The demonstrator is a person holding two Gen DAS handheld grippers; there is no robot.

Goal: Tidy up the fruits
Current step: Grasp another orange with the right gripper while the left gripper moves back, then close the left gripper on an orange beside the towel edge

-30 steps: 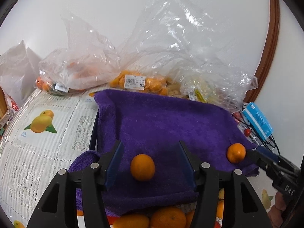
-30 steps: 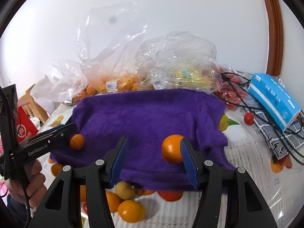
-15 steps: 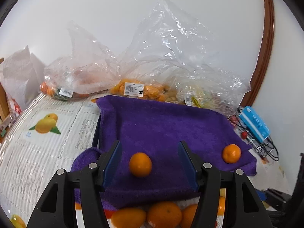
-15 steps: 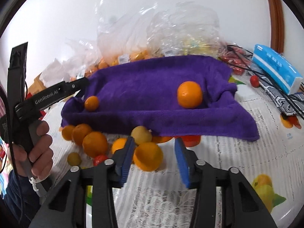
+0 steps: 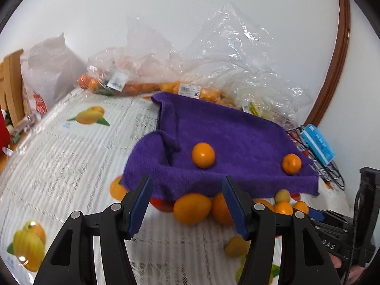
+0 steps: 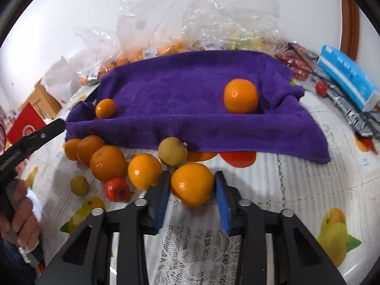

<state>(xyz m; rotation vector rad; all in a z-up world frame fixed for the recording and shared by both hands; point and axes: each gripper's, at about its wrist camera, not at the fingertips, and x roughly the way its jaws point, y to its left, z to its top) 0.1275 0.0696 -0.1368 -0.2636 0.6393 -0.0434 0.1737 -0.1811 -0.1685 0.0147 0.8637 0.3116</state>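
Observation:
A purple towel (image 5: pixel 237 142) covers a tray and holds two oranges, one at its left (image 5: pixel 203 154) and one at its right (image 5: pixel 291 163). The towel (image 6: pixel 190 95) shows both in the right wrist view too, a small one (image 6: pixel 105 108) and a big one (image 6: pixel 240 99). Several oranges and small fruits lie on the cloth in front of it. My right gripper (image 6: pixel 192 186) has its blue pads on both sides of an orange (image 6: pixel 192 184). My left gripper (image 5: pixel 187 204) is open and empty, above the loose fruit near the towel's front edge.
Clear plastic bags of fruit (image 5: pixel 190 87) lie behind the towel by the wall. A blue box (image 6: pixel 346 73) and black cables (image 5: pixel 306 140) lie to the right. A red fruit (image 6: pixel 117 188) and yellowish fruits (image 6: pixel 173 150) sit among the oranges. A white bag (image 5: pixel 47 66) stands far left.
My right gripper dropped from the towel to the loose fruit and closed around an orange. My left gripper pulled back from the towel and stayed open.

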